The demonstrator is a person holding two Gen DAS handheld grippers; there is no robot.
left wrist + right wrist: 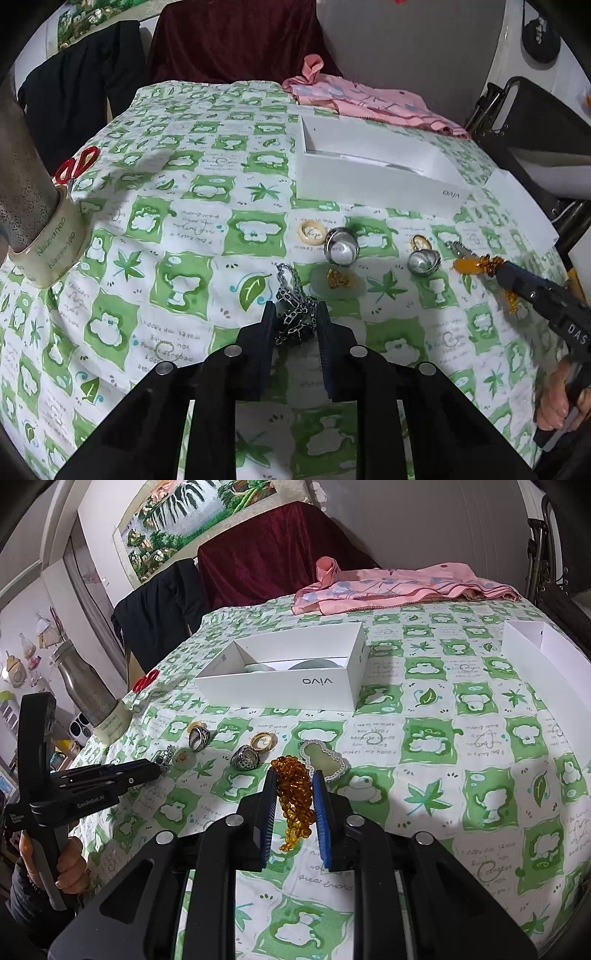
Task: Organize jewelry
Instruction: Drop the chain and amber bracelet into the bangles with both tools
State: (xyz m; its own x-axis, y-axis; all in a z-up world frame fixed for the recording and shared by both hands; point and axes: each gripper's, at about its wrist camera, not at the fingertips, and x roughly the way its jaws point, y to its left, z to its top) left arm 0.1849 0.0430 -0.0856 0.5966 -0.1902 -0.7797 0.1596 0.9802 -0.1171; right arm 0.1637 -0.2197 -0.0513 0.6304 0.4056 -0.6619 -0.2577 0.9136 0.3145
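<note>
My left gripper [296, 308] is shut on a bunched silver chain [291, 291] that lies on the green-checked tablecloth [177, 229]. My right gripper [294, 773] is shut on a string of amber beads [295, 805], which hangs down between its blue pads. In front lie a cream ring [311, 232], a wide silver ring [341, 245], a gold ring [421, 242], a second silver ring [424, 262] and a gold charm on a pale disc [340, 278]. A jade pendant in a silver frame [325, 760] lies beside the right fingers. Behind stands an open white box [280, 679].
A steel bottle [22, 177] stands inside a tape roll [55, 247] at the left edge, with red scissors [77, 164] behind it. A pink cloth [399, 587] lies at the far edge. Another white box part [535, 653] sits at the right. Draped chairs stand beyond the table.
</note>
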